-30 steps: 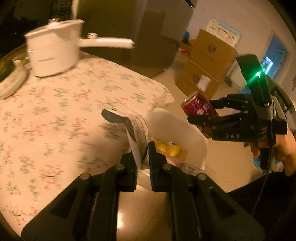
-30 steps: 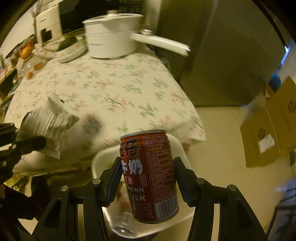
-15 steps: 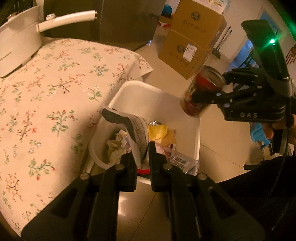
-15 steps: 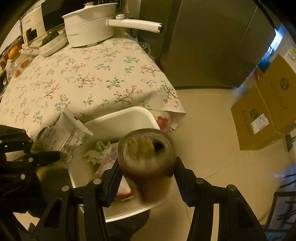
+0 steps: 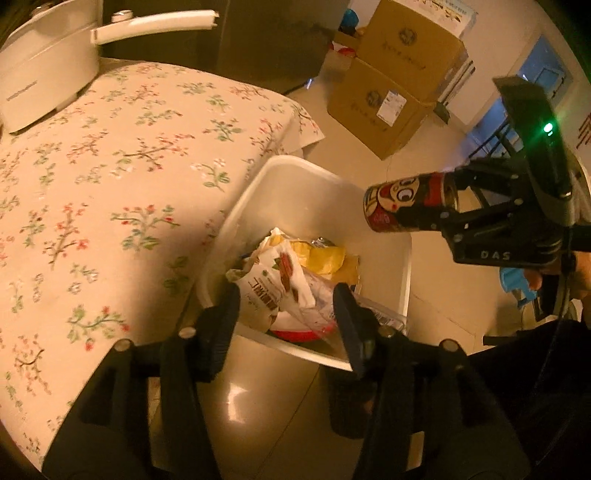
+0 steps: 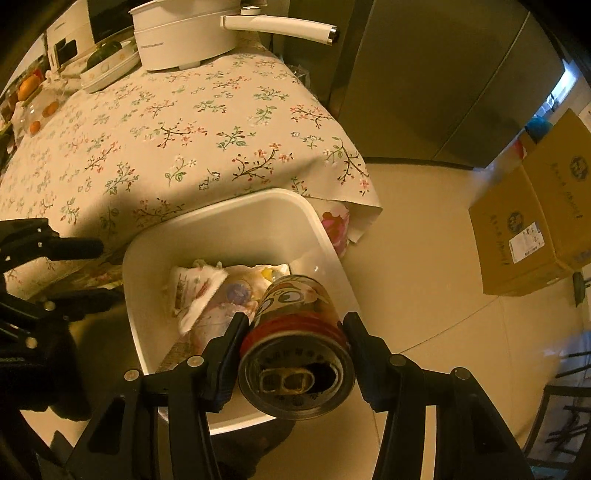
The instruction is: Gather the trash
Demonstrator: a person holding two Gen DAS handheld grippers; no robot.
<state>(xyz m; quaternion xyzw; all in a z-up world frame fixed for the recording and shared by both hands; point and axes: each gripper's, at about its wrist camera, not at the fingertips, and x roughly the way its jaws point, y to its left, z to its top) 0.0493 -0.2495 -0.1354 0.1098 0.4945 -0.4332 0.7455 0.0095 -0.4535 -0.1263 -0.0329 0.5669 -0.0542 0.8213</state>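
A white bin [image 5: 291,173] [image 6: 236,218] stands on the floor beside the table, holding wrappers and other trash. My left gripper [image 5: 286,306] is open and empty just above the bin's near rim; a white snack wrapper [image 5: 273,288] [image 6: 195,291] lies in the bin below it. My right gripper [image 6: 293,328] is shut on a red milk drink can [image 6: 295,347] [image 5: 406,206], tipped on its side with its opened top toward the camera, held over the bin's right side.
A table with a floral cloth [image 5: 110,177] [image 6: 184,122] is left of the bin. A white pot with a long handle [image 5: 44,62] [image 6: 184,33] stands at its far end. Cardboard boxes [image 5: 391,74] [image 6: 535,221] stand on the floor to the right.
My left gripper opened and the wrapper it held dropped into the bin. My right gripper tipped the can from upright onto its side and brought it over the bin.
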